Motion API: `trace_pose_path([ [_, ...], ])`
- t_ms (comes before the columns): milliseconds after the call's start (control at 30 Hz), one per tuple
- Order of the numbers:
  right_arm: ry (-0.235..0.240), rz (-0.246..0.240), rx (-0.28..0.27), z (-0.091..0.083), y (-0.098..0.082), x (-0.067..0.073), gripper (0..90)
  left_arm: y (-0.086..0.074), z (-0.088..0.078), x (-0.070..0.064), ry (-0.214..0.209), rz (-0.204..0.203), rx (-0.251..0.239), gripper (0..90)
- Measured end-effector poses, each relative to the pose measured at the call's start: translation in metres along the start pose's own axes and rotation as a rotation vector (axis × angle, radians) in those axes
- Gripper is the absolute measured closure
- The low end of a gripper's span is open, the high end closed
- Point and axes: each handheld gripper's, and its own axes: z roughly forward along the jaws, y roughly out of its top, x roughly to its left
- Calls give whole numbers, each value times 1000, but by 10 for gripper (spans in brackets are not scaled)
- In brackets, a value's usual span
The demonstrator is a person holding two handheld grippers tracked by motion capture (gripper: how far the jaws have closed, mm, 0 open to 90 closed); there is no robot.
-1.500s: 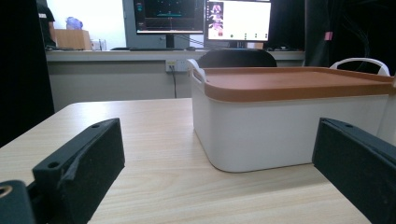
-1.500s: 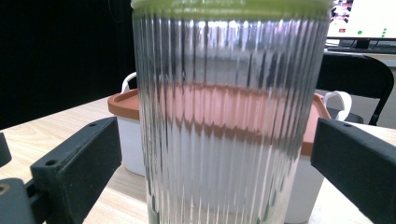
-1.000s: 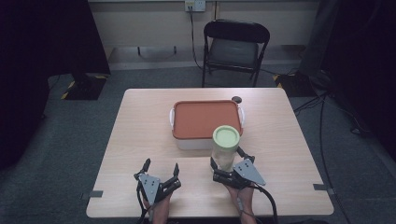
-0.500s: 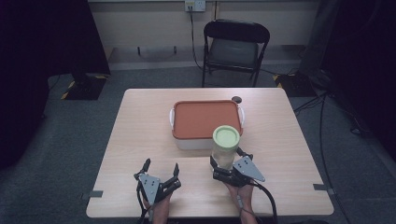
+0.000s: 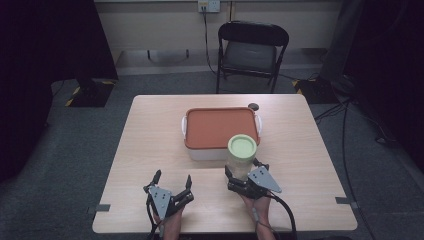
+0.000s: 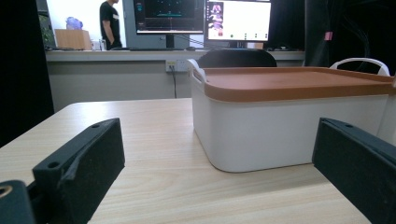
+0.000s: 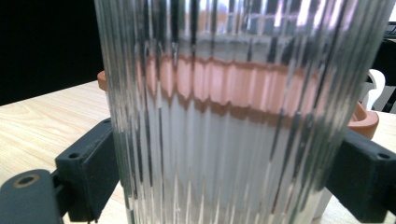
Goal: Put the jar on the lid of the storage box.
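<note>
Right gripper: the right gripper is standing at the near right part of the table, its two black jaws clamped on the lower wall of a ribbed clear jar, one on each side.

Jar: the jar is standing upright, long axis vertical, its pale green lid facing the ceiling. In the right gripper view the ribbed glass is sitting squarely between the jaws, with the box's orange band showing through it.

Direction from the grip: the jar is lying straight ahead of the right hand, between that hand and the box, just in front of the box's near right corner. Whether jar and box are touching is hard to tell.

Left gripper: the left gripper is resting near the front edge, its jaws spread wide and holding nothing. It is sitting well apart from the jar, to the jar's left.

Box: a white box with an orange lid is sitting mid-table. In the left gripper view it is lying ahead and a little right of the spread jaws.

Nearer hand: the right hand is already on the jar. Judging by this, the free left gripper is the one likely to be reaching across for the lid.
</note>
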Motion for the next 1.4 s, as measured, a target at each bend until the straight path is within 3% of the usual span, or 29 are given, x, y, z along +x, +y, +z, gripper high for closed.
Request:
trace_pose_path([
  [1400, 8, -3, 11, 1, 3, 1, 109, 0, 0, 0, 2, 0, 0, 19],
])
